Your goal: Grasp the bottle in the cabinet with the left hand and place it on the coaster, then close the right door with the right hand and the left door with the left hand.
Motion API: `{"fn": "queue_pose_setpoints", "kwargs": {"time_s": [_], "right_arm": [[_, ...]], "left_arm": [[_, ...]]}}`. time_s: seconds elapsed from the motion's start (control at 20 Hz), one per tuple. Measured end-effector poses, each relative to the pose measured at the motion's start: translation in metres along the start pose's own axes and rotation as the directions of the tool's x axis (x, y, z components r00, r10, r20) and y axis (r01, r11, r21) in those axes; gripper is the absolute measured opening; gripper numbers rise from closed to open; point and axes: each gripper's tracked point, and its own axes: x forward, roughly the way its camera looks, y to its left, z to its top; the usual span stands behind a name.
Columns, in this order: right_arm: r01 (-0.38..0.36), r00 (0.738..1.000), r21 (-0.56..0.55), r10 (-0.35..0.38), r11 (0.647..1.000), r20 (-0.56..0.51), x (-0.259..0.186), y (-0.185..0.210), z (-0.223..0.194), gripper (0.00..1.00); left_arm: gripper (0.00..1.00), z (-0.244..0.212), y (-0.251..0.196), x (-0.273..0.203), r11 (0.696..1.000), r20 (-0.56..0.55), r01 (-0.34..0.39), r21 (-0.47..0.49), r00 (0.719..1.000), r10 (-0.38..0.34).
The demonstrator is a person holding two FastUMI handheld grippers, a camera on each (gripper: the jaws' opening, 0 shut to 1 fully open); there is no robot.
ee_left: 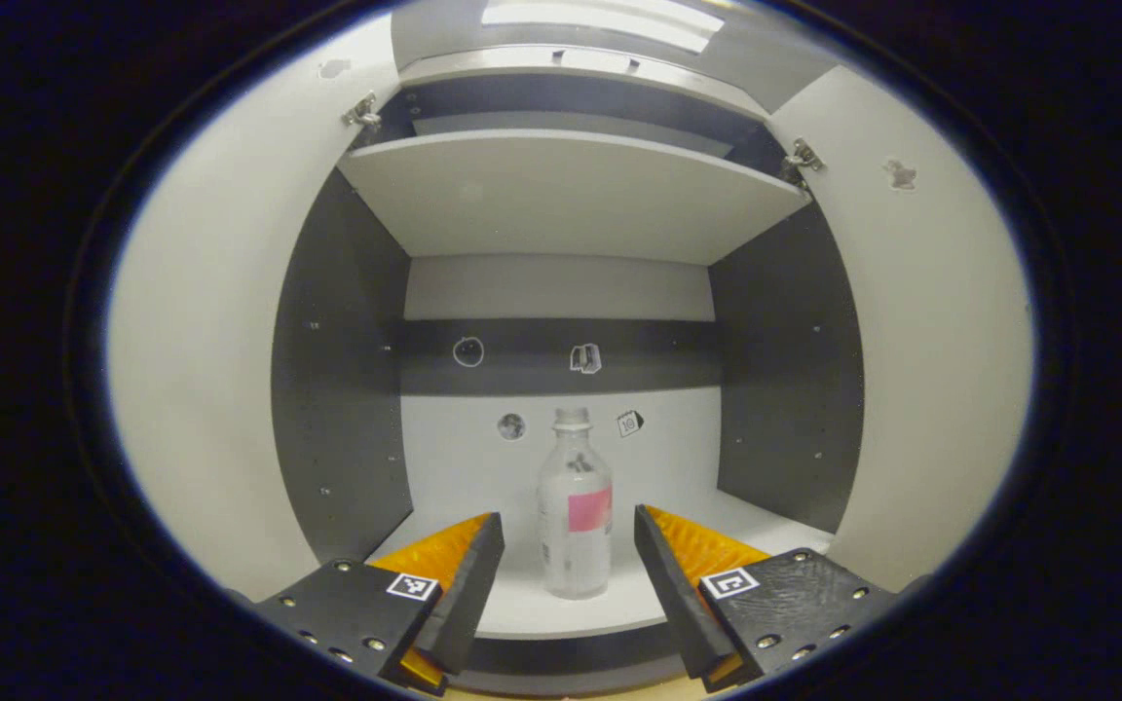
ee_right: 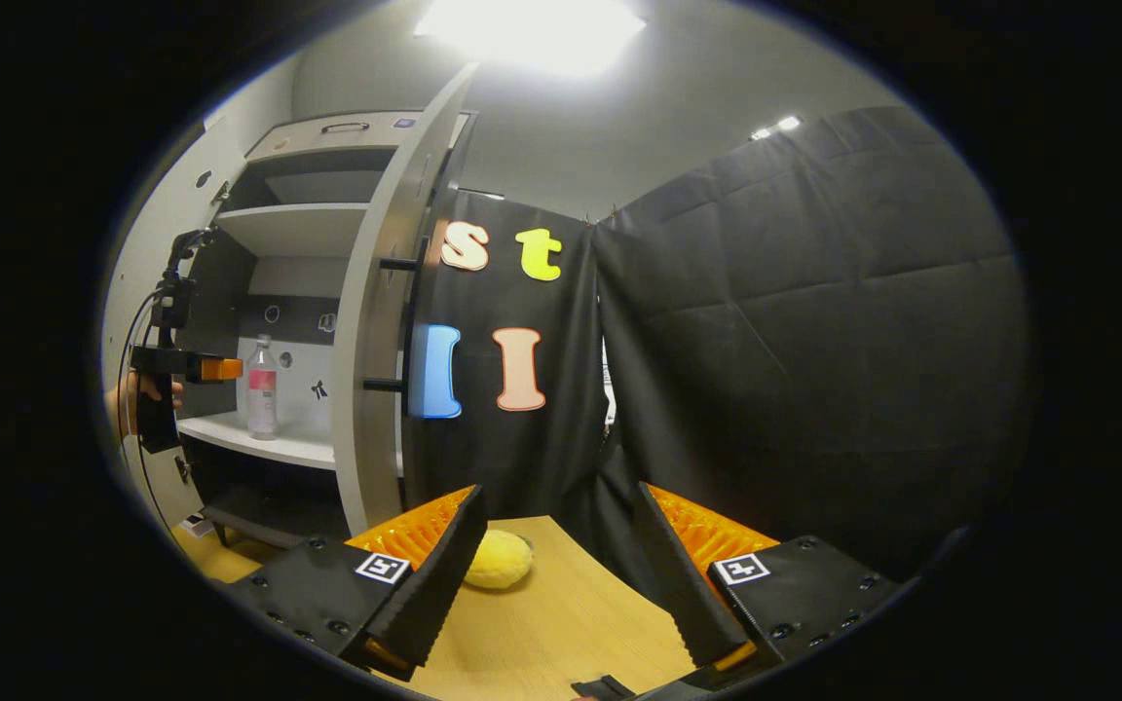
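Your left gripper is spread wide, gripping nothing, lined up on the cabinet opening. Dead ahead, framed in the gap between its fingers, one bottle stands upright on the lower shelf, not yet between the tips as far as the left gripper view lets you judge. From the right gripper view that same gripper sits just short of the bottle, beside it and apart.

The bottle is clear plastic with a white cap and a pink label patch. It looks nearly empty, so expect it to be light and easy to tip or push back with a single finger. Its wall will likely give under pressure and may be slick. Take it around the middle of the body, at or just below the label, both fingers square on opposite sides, and close gently.

Past the bottle, count a few small stickers on the back panel, one upper shelf overhead, and two doors, the left door and right door, both swung open.

Your right gripper is also parted and empty, held over the wooden table. Just beyond its left finger lies one round yellow pad, probably the coaster. Farther off stands the open right door edge-on.
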Motion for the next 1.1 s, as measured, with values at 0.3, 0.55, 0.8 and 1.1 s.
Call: {"fn": "queue_pose_setpoints", "kwargs": {"time_s": [0.3, 0.55, 0.8, 1.1], "right_arm": [[0.053, 0.998, -0.040, -0.053, 0.998, -0.014, 0.006, 0.004, -0.003, 0.96], [0.085, 0.996, -0.043, -0.086, 0.995, -0.037, 0.010, 0.005, -0.008, 0.96], [0.090, 0.994, -0.049, -0.093, 0.995, -0.049, 0.010, 0.002, -0.010, 0.97], [0.052, 0.997, -0.038, -0.054, 0.998, -0.050, 0.007, 0.001, -0.009, 0.98]], "left_arm": [[0.82, -0.029, 0.001, 0.053, 1.000, -0.049, 0.023, -0.002, 0.999, -0.023], [0.82, -0.043, 0.000, 0.085, 1.000, -0.073, 0.025, 0.009, 0.997, -0.024], [0.80, -0.040, 0.002, 0.091, 1.000, -0.077, 0.022, 0.013, 0.997, -0.021], [0.72, -0.023, 0.002, 0.066, 1.000, -0.033, 0.003, -0.019, 0.999, -0.004]]}}
